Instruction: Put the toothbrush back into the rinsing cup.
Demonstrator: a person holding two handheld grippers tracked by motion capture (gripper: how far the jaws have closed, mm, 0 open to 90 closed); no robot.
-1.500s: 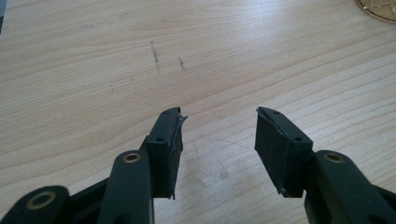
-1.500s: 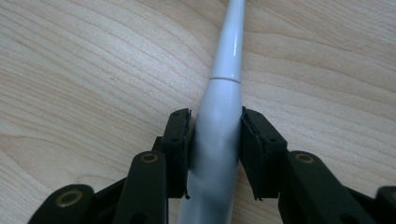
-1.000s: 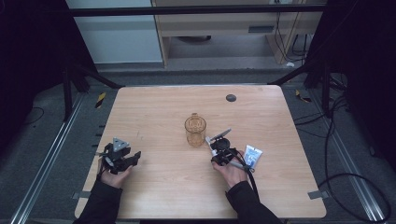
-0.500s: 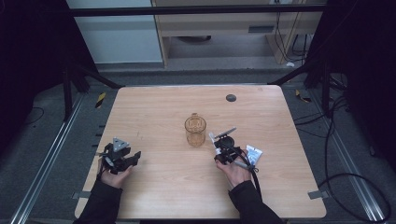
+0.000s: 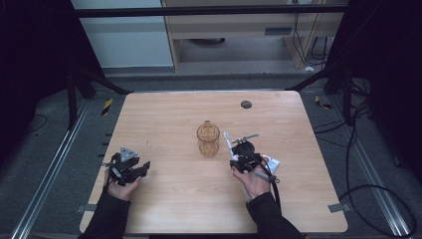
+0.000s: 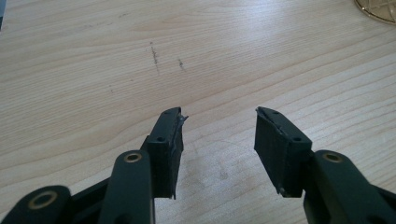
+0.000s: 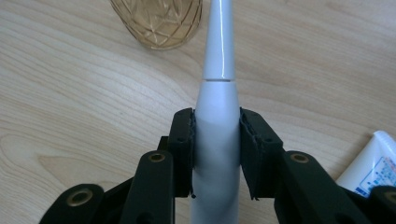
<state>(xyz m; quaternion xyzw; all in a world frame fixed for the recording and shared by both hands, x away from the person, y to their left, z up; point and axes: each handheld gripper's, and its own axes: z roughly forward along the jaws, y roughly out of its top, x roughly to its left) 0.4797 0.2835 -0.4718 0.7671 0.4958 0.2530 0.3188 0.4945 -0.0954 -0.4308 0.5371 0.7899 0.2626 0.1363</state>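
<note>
R gripper (image 7: 215, 123) clamps toothbrush (image 7: 217, 130), near glass (image 7: 159, 21)

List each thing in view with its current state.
Electric toothbrush: clamped in the right gripper, tip toward the glass.
Amber glass: upright on the table, apparently empty.
Tube: lying flat beside the right hand.
Left gripper: open, holding nothing.

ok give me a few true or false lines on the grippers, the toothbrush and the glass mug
1. The right gripper is clamped on the white toothbrush. True.
2. The toothbrush already stands in the amber glass mug. False: its tip is beside the mug, outside it.
3. The left gripper holds the toothpaste tube. False: its jaws are open over bare table.
4. A white tube lies by the right gripper. True.
</note>
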